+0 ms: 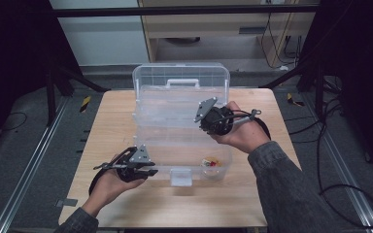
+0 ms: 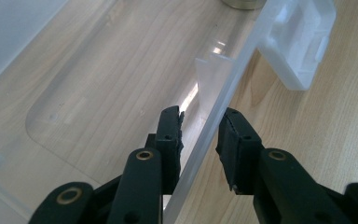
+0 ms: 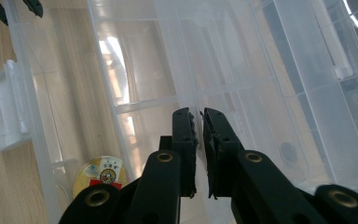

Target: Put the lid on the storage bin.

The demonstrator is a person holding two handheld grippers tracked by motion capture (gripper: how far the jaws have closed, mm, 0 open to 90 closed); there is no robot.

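While the left tool (image 2: 200,135) straddles the front wall of the clear plastic box (image 1: 182,145), one jaw stands inside the box and the other outside over the table (image 1: 126,204), with the thin wall running up between them; the inner jaw lies against the wall, yet a gap remains on the outer side, so I cannot tell whether the pads truly pinch it. In the high view this left tool (image 1: 143,167) sits at the box's near left corner, held in the person's left hand (image 1: 109,187). The right tool (image 3: 199,135) has its jaws pressed nearly together on the thin edge of a clear tray (image 3: 242,84) inside the box, and in the high view the right tool (image 1: 209,116) hangs over the right part of the box in the right hand (image 1: 245,133). The box rests open in the middle of the table, its lid (image 1: 180,77) raised at the back and its white latch (image 1: 180,177) hanging at the front. A small round tin (image 3: 100,175) with a yellow and red label lies in the box's near right corner.
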